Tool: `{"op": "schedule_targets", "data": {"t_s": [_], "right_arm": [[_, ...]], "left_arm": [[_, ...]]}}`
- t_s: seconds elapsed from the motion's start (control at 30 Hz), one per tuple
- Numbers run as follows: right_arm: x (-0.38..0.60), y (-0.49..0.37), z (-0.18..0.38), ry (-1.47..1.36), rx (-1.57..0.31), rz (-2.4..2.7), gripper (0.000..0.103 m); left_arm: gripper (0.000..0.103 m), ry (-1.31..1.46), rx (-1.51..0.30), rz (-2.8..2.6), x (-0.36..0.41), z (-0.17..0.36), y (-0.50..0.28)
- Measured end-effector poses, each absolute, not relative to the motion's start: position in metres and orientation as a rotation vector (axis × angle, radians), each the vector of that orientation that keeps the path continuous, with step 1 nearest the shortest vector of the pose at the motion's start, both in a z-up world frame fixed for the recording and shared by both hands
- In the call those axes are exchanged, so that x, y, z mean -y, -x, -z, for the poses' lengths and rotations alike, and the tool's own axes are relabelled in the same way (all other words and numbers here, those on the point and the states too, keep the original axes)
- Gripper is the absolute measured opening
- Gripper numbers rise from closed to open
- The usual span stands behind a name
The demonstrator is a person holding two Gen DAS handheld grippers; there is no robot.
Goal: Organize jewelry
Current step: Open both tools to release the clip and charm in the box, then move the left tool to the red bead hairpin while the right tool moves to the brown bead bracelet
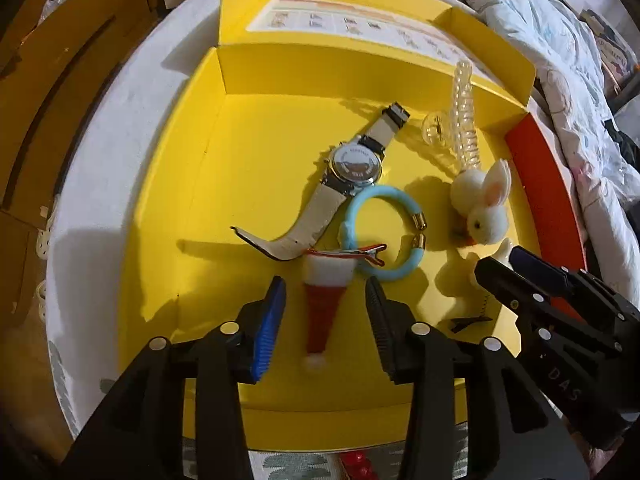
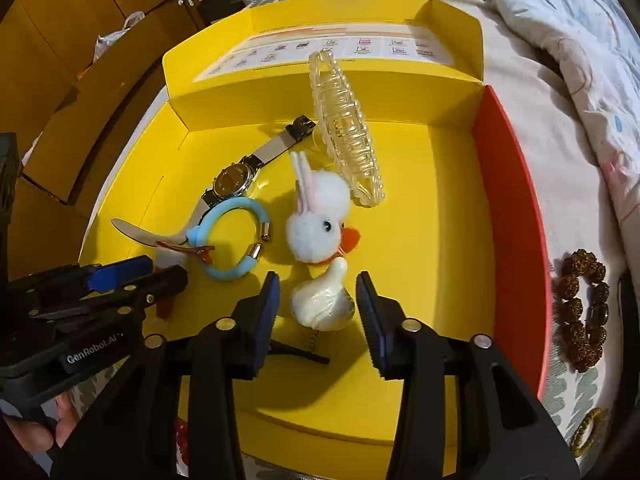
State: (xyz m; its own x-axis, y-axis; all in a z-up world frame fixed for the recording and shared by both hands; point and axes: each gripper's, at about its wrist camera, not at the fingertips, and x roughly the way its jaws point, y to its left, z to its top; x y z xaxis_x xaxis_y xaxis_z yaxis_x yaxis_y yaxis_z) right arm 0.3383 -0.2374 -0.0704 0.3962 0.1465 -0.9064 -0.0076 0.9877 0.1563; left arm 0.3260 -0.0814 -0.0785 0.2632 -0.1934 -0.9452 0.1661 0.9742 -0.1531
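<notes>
A yellow box (image 1: 168,216) holds the jewelry. In the left wrist view my left gripper (image 1: 325,298) is open around a red-and-white Santa-hat hair clip (image 1: 325,304) lying on the box floor. Beyond it lie a blue bracelet (image 1: 408,266), a watch (image 1: 352,164), a fluffy bunny-duck clip (image 1: 486,208) and a clear claw clip (image 1: 464,116). In the right wrist view my right gripper (image 2: 318,294) is open around a white swan clip (image 2: 322,300). The bunny-duck clip (image 2: 316,224), bracelet (image 2: 230,272), watch (image 2: 234,180) and claw clip (image 2: 348,128) lie beyond it.
The box (image 2: 404,208) has a red right wall (image 2: 516,216) and an open lid at the back. Brown bead bracelets (image 2: 582,312) lie on the bed to the right of the box. A quilt (image 1: 560,48) is bunched at the back right. Wooden furniture stands at the left.
</notes>
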Motion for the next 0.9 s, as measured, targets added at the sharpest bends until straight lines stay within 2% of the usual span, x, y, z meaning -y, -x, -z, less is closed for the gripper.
{"op": "schedule_targets", "data": {"t_s": [0.2, 0.47, 0.57, 0.9], "right_arm": [[0.246, -0.333, 0.058, -0.141, -1.131, -0.083, 0.052], [0.262, -0.316, 0.03, -0.191, -1.07, -0.092, 0.052], [0.275, -0.307, 0.02, -0.221, -1.049, -0.073, 0.052], [0.333, -0.258, -0.015, -0.293, -0.976, 0.023, 0.052]], "left_arm": [[0.042, 0.022, -1.241, 0.244, 0.082, 0.064, -0.322], [0.043, 0.008, -1.148, 0.243, 0.077, 0.035, -0.294], [0.051, -0.003, -1.119, 0.24, 0.076, 0.026, -0.278], [0.051, -0.03, -1.138, 0.292, 0.08, 0.032, -0.219]]}}
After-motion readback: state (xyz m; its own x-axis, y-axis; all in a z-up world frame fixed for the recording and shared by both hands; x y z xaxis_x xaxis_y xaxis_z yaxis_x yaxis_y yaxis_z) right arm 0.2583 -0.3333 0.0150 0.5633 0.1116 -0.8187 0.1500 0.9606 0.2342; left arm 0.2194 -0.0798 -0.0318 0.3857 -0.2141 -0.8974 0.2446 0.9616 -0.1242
